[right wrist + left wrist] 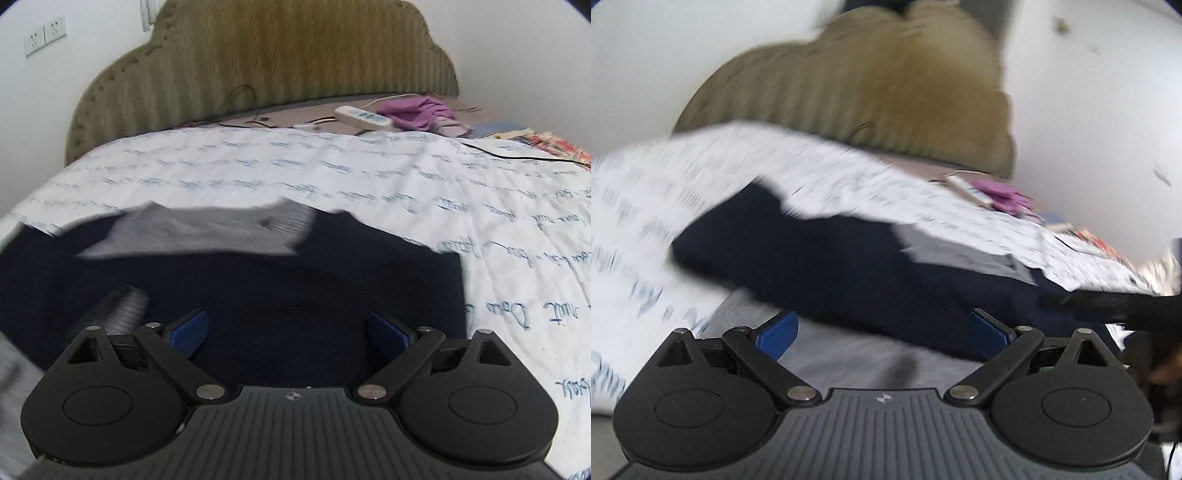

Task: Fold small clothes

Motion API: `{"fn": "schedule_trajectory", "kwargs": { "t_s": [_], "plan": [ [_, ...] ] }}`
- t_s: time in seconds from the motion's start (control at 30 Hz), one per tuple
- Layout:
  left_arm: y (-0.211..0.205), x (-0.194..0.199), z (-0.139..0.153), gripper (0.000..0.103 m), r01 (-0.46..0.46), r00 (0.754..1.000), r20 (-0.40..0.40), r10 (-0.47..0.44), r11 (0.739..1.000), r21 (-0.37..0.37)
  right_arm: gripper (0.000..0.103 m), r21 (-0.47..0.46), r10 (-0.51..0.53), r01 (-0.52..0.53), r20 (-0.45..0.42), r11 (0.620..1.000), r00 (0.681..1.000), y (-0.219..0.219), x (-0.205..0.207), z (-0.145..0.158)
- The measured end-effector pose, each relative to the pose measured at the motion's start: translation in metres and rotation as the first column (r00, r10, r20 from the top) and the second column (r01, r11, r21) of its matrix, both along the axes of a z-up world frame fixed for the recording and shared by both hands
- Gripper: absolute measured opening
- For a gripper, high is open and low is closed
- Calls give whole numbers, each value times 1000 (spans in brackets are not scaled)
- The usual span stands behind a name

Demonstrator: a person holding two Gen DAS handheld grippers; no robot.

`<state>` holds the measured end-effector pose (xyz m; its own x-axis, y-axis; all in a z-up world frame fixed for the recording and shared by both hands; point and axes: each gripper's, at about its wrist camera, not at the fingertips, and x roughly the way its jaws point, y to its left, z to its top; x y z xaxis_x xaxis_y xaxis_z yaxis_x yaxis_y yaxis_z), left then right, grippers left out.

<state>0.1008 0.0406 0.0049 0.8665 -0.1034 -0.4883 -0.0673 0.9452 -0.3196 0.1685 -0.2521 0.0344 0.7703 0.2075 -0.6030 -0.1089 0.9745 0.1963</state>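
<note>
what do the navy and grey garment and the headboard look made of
Navy and grey garment: soft matte knit fabric, likely cotton; it lies limp, with grey ribbing.
Headboard: olive upholstery, apparently woven cloth, with a slight sheen and stud-like trim at the edge.

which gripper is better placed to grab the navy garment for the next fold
Probably right. The right gripper is open with the navy garment filling the space ahead of its jaws. The left gripper, also open, sits at the garment's near edge, with grey cloth below it.
</note>
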Motion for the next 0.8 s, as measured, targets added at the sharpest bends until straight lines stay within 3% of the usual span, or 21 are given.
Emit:
{"fn": "schedule_trajectory", "kwargs": {
  "t_s": [0.03, 0.1, 0.2, 0.27, 0.3, 0.33, 0.4, 0.6, 0.7, 0.8],
  "plan": [
    [4, 4, -3, 99, -6, 1000, -23, 6, 1000, -22, 95, 74, 57, -58, 11, 996, 998, 6, -2, 5],
    [11, 5, -7, 99, -22, 999, -48, 19, 998, -59, 95, 128, 135, -130, -25, 983, 991, 23, 3, 7],
    [8, 3, -6, 100, -20, 999, -44, 19, 999, -33, 93, 136, 122, -101, -149, 985, 981, 39, 25, -7],
    [6, 2, -6, 101, -12, 999, -41, 11, 999, -29, 88, 187, 107, -74, -175, 979, 979, 41, 31, -13],
    [7, 5, -7, 101, -13, 999, -41, 12, 999, -35, 83, 219, 120, -83, -165, 972, 979, 42, 31, -12],
    [8, 6, -8, 101, -16, 999, -42, 14, 999, -42, 61, 255, 143, -99, -161, 962, 976, 43, 31, -11],
    [10, 7, -8, 102, -20, 999, -43, 18, 998, -57, 32, 293, 169, -105, -205, 950, 964, 48, 35, -15],
    [11, 11, -9, 103, -20, 999, -41, 17, 998, -61, 36, 338, 181, -95, -232, 936, 956, 47, 37, -20],
    [10, 11, -9, 103, -20, 999, -44, 18, 998, -57, 44, 355, 167, -73, -241, 932, 956, 42, 37, -17],
    [10, 11, -9, 103, -20, 999, -44, 18, 998, -57, 60, 392, 139, -39, -228, 919, 964, 30, 35, -16]
  ]
}}
